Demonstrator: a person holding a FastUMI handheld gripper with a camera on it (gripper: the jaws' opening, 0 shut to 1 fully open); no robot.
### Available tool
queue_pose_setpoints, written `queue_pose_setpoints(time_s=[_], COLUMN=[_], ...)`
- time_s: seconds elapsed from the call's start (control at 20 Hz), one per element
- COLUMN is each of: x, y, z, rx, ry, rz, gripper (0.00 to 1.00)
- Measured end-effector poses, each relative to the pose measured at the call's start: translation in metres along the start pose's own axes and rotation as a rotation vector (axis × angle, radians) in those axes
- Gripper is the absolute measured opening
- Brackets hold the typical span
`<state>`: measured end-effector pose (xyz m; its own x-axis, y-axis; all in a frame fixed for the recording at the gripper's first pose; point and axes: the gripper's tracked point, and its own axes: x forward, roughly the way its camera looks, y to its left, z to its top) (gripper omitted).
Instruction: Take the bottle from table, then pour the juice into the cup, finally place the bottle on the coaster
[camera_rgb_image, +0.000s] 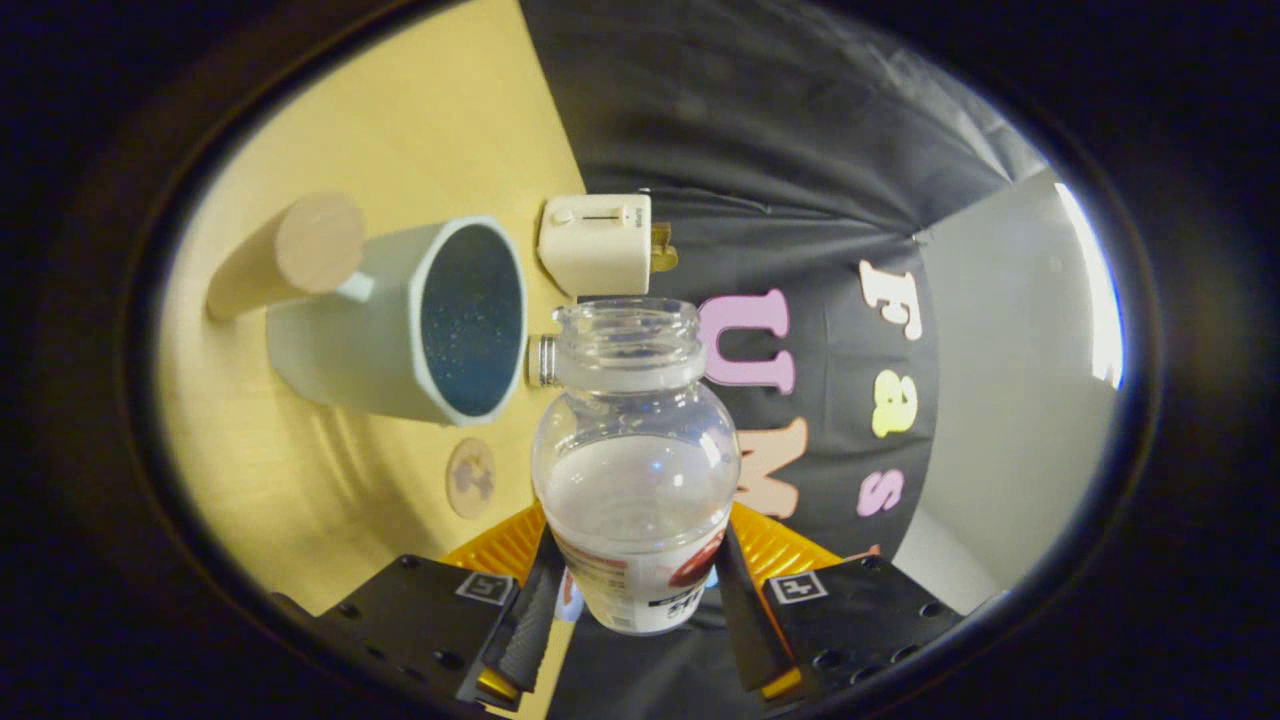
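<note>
My gripper is shut on a clear, uncapped bottle, both fingers pressing on its labelled lower part. The view is rolled sideways, so the yellow table stands like a wall beside the bottle. Clear liquid fills the bottle to about its shoulder. The bottle's open mouth points past the rim of a pale green cup with a dark blue inside, which stands on the table just beyond the fingers. A small round wooden coaster lies on the table between the cup and the gripper.
A light wooden cylinder stands on the table behind the cup. A cream box-shaped device sits near the table's edge past the bottle's mouth. The black booth cloth hangs beyond the table's edge.
</note>
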<state>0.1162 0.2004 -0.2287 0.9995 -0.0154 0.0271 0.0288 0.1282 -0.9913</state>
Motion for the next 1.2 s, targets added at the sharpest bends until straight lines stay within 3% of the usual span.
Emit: queue_pose_setpoints(time_s=[0.5,0.7,0.9,1.05,1.2], x=[0.017,0.031,0.052,0.081,0.101], y=[-0.019,-0.003,0.006,0.01,0.017], z=[-0.01,-0.018,-0.031,-0.037,-0.042], rx=[0.785,1.02,1.269,1.401,1.443], ry=[0.097,0.158,0.192,0.191,0.146], rz=[0.187,0.288,0.315,0.331,0.327], gripper=[0.81,0.81,0.81,0.81,0.81])
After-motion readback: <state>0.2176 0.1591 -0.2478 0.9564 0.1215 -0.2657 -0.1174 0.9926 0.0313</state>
